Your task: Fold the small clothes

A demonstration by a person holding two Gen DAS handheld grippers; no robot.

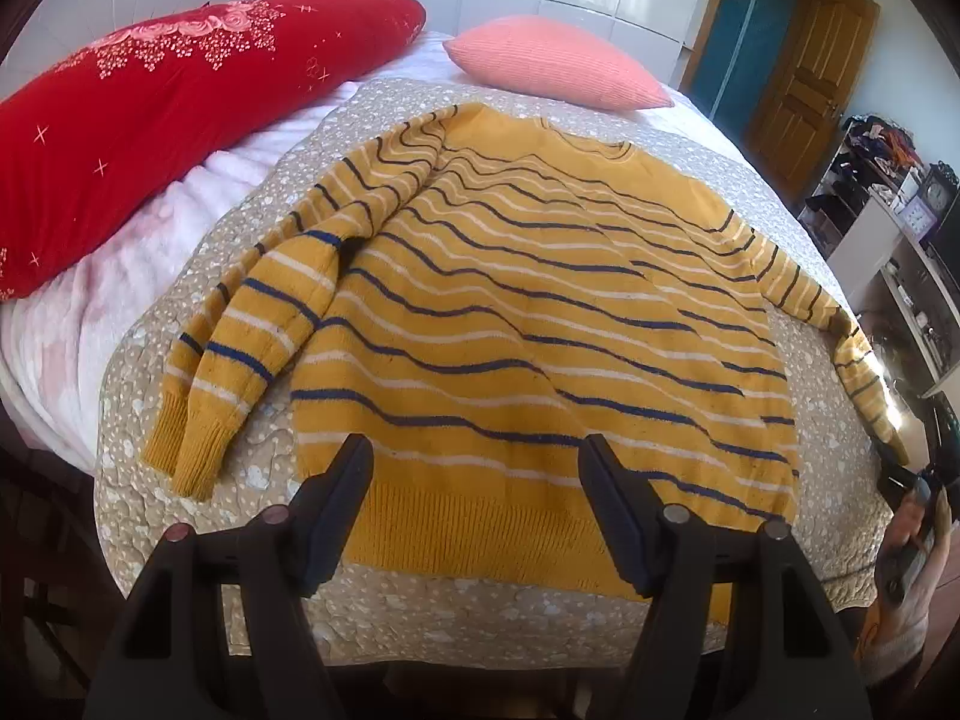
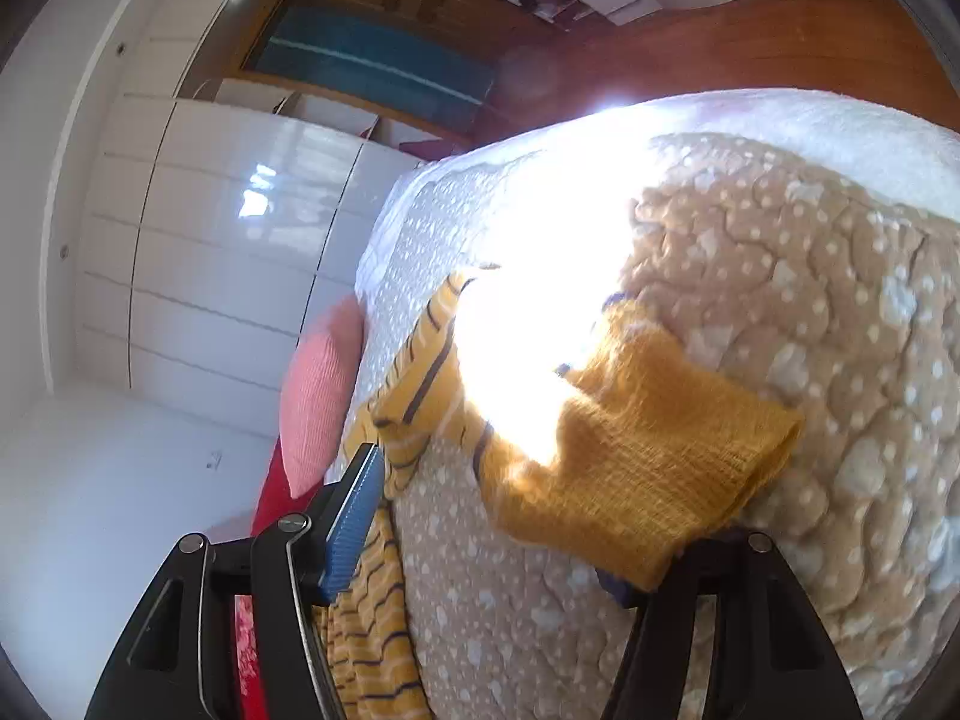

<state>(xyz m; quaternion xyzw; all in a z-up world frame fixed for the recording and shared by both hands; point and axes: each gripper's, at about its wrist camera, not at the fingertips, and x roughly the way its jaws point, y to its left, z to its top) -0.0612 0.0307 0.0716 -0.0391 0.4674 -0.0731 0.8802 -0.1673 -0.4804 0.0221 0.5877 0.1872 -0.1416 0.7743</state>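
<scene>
A yellow knit sweater [image 1: 540,324] with blue and white stripes lies flat on the bed, hem toward me. Its left sleeve [image 1: 252,330] is folded back along the body; its right sleeve [image 1: 840,330] stretches out to the right. My left gripper [image 1: 477,468] is open, hovering just above the hem, holding nothing. In the right wrist view my right gripper [image 2: 516,516] is open, and the right sleeve's yellow cuff [image 2: 648,456] lies between its fingers, draped over the right finger. Bright sun glare hides part of that sleeve.
The sweater rests on a beige spotted quilt [image 1: 420,600] over a white blanket. A red pillow [image 1: 150,114] and a pink pillow [image 1: 558,63] lie at the head of the bed. Shelves [image 1: 888,210] and a wooden door [image 1: 798,78] stand to the right.
</scene>
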